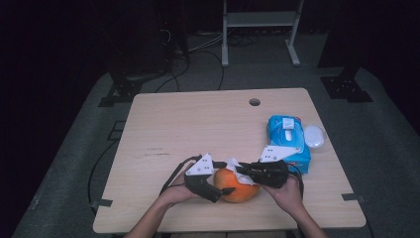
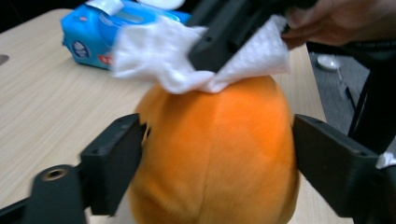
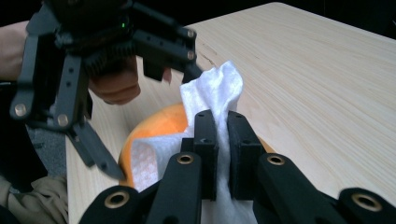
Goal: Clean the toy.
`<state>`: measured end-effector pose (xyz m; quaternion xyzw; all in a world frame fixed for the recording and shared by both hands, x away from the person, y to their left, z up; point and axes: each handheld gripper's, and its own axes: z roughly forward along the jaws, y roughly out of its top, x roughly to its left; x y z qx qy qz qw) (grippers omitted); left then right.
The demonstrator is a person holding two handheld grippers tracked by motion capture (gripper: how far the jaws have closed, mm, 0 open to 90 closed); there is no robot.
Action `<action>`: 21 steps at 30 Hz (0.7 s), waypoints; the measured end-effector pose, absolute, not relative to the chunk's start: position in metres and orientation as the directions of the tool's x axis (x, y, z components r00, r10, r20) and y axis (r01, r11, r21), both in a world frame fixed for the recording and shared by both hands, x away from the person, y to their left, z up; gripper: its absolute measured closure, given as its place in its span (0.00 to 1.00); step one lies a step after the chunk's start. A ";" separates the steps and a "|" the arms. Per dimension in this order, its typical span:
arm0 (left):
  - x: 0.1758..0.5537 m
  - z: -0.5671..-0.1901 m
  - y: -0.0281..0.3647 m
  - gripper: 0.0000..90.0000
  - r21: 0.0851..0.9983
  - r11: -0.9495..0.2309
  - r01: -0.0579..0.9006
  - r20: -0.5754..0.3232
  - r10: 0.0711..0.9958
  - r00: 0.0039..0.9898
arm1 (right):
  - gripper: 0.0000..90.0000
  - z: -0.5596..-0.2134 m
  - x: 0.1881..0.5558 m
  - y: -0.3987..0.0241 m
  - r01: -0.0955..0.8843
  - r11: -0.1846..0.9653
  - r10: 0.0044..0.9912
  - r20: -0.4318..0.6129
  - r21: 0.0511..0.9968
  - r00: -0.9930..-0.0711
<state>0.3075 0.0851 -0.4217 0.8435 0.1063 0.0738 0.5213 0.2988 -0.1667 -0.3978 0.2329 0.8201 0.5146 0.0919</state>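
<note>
Claws meet over an orange ball (image 2: pixel 219 154) on the bench (image 1: pixel 198 124): left claw (image 2: pixel 217 158) wide, jaws flanking it without visibly pressing; right claw (image 3: pixel 223 154) pinches white wipe (image 3: pixel 215 88) onto its top.

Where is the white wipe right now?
High view, near table edge: the white wipe lies on top of the orange plush ball, pinched by the right gripper.
</note>
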 end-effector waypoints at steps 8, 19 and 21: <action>0.308 -0.424 0.084 0.32 0.890 -0.429 0.152 -0.034 0.270 0.962 | 0.92 -0.394 0.298 -0.168 0.284 0.361 0.491 0.077 0.888 -0.868; 0.305 -0.422 0.079 0.35 0.883 -0.444 0.154 -0.021 0.290 0.957 | 0.92 -0.390 0.293 -0.151 0.252 0.380 0.471 0.048 0.890 -0.881; 0.306 -0.423 0.082 0.35 0.883 -0.441 0.163 -0.030 0.291 0.956 | 0.92 -0.393 0.298 -0.162 0.271 0.372 0.505 0.052 0.888 -0.862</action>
